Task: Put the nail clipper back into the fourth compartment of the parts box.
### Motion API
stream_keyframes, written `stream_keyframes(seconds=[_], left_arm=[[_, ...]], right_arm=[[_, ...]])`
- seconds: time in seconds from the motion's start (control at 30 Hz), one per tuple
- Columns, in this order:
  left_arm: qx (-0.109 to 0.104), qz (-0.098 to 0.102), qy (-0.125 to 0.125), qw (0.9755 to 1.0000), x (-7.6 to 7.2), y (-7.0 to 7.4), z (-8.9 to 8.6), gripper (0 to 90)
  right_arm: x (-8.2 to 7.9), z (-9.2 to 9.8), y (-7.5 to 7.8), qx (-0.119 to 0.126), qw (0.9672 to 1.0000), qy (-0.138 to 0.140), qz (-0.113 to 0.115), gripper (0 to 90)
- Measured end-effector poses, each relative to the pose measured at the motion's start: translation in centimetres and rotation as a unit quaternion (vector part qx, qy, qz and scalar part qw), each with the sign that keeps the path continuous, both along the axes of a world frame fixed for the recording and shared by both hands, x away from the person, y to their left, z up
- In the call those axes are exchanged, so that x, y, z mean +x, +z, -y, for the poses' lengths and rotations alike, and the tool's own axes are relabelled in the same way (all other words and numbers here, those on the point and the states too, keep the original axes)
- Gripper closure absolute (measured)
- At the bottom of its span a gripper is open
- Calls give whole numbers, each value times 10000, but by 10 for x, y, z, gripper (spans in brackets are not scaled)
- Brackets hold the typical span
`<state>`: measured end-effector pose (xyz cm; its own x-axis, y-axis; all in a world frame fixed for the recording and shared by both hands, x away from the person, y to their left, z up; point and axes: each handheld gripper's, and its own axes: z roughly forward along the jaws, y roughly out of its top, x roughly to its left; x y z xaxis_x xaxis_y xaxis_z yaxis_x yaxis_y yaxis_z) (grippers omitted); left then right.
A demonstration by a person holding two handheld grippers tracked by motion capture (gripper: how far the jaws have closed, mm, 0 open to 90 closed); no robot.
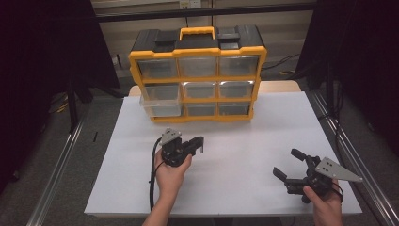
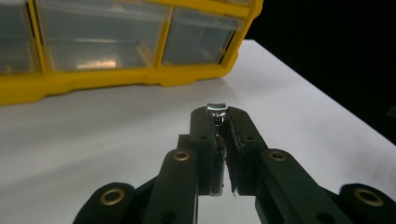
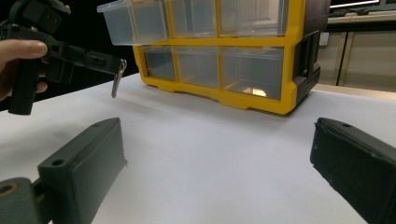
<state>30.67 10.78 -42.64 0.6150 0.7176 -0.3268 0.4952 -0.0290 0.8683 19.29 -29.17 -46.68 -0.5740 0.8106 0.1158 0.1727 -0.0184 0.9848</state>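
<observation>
Pinching a small clear piece [image 2: 217,112] in my left gripper [image 1: 199,144] above the worktop [image 1: 244,141], I hold my right gripper [image 1: 288,164] spread wide near the yellow drawer organizer [image 1: 197,75].

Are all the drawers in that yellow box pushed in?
No: one clear drawer at the left of the organizer sticks out past the yellow frame, while the others sit flush.
</observation>
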Motion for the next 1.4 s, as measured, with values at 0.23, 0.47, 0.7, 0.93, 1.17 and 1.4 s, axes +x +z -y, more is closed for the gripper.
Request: stream_keyframes(seconds=[0.23,0.47,0.7,0.93,1.17,1.4], left_arm=[[-121,120,-30,9998,6,14,-6,820],[-160,137,-82,9997,9,22,-9,820],[-285,265,-39,9992,11,32,-10,820],[-119,371,-124,9992,14,45,-14,820],[-154,428,-173,9988,17,59,-13,820],[-184,495,-158,9985,21,64,-14,820]], right_arm=[[1,0,-1,31,10000,-36,-2,24],[1,0,0,11,10000,-14,1,24],[2,-1,-1,6,10000,14,5,24],[1,0,0,-2,10000,-6,3,24],[1,-1,0,-6,10000,-9,13,24],[2,-1,0,-17,10000,12,4,24]])
